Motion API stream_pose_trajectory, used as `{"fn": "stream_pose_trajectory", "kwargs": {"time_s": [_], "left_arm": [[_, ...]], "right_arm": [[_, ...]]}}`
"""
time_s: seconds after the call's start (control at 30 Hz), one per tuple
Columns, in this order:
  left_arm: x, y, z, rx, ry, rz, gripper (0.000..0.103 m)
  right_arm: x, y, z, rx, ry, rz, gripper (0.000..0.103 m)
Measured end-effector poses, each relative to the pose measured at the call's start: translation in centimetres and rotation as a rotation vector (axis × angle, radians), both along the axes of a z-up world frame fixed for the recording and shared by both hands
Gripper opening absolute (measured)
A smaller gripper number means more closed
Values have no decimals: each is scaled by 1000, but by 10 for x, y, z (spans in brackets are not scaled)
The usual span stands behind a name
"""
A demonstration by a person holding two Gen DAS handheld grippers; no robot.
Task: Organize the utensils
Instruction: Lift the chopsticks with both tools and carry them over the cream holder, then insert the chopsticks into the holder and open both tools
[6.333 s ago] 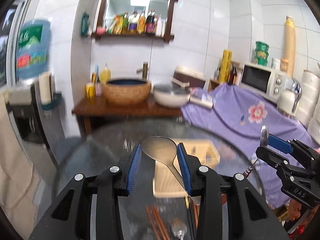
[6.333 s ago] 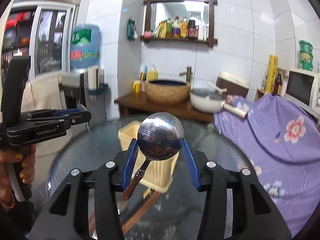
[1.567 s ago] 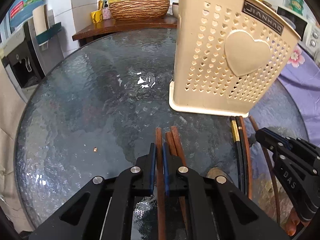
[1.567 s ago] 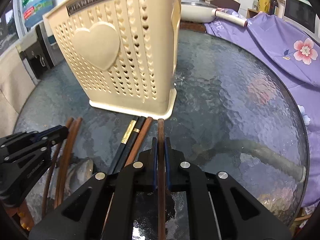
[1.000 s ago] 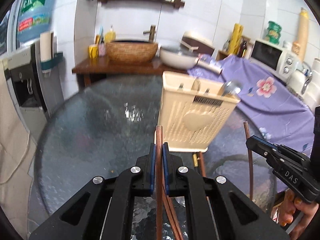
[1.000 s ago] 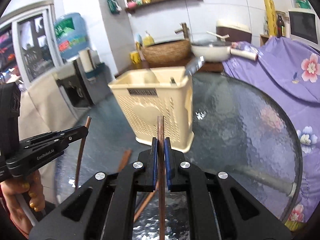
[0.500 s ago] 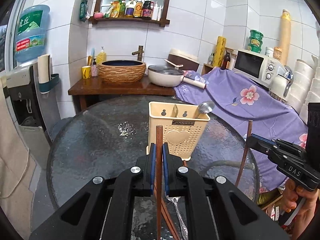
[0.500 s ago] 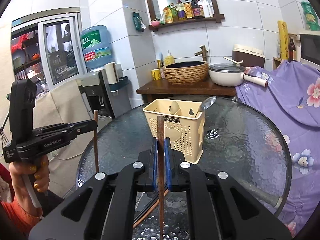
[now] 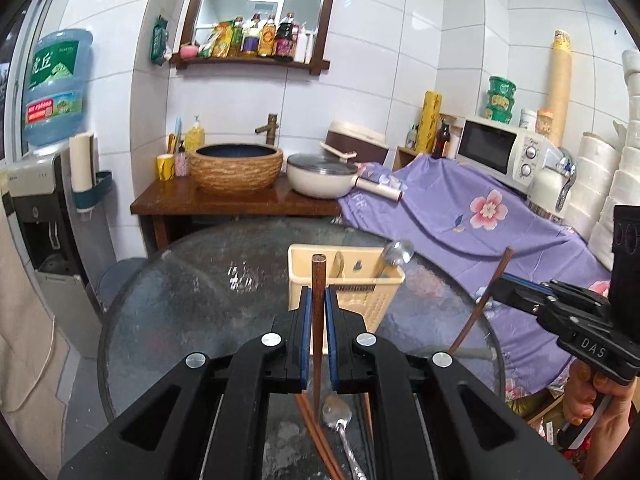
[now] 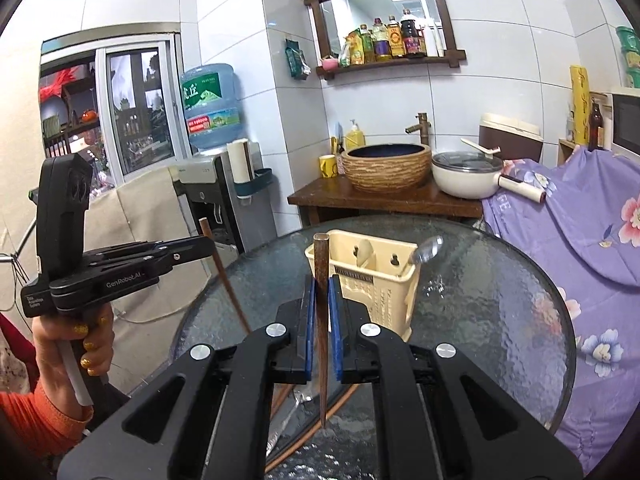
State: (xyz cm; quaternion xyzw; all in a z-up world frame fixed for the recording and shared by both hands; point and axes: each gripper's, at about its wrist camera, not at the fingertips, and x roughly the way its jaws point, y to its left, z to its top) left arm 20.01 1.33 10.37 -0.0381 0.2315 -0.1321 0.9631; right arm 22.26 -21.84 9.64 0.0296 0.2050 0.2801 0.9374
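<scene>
My left gripper is shut on a brown chopstick that stands upright, well above the round glass table. My right gripper is shut on a second brown chopstick, also upright with its tip hanging over the glass. The cream heart-pattern basket stands just beyond both, with a metal spoon leaning out of it. Each gripper shows in the other's view: the right gripper at the right, the left gripper at the left, each with its chopstick.
More chopsticks and a spoon lie on the glass below my left gripper. Behind the table are a wooden stand with a woven basin and a pan, a purple cloth, and a water dispenser.
Both grippers have risen from the table, each carrying its chopstick. The basket now looks smaller and lower in both views. The jaws stay shut.
</scene>
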Motion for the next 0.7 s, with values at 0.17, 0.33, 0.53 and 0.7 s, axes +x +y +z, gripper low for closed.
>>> {"fn": "stream_pose_trajectory", "kwargs": {"time_s": [0.17, 0.33, 0.53, 0.7], "left_arm": [[15, -2, 32, -14, -34, -12, 7], [33, -8, 79, -41, -75, -33, 7], [62, -19, 128, -37, -138, 13, 7], [97, -31, 136, -13, -151, 73, 7]], "right_arm": [[16, 2, 34, 11, -36, 1, 8], [43, 3, 82, 43, -67, -19, 8], [72, 8, 132, 27, -155, -101, 8], [104, 10, 136, 9, -172, -177, 8]]}}
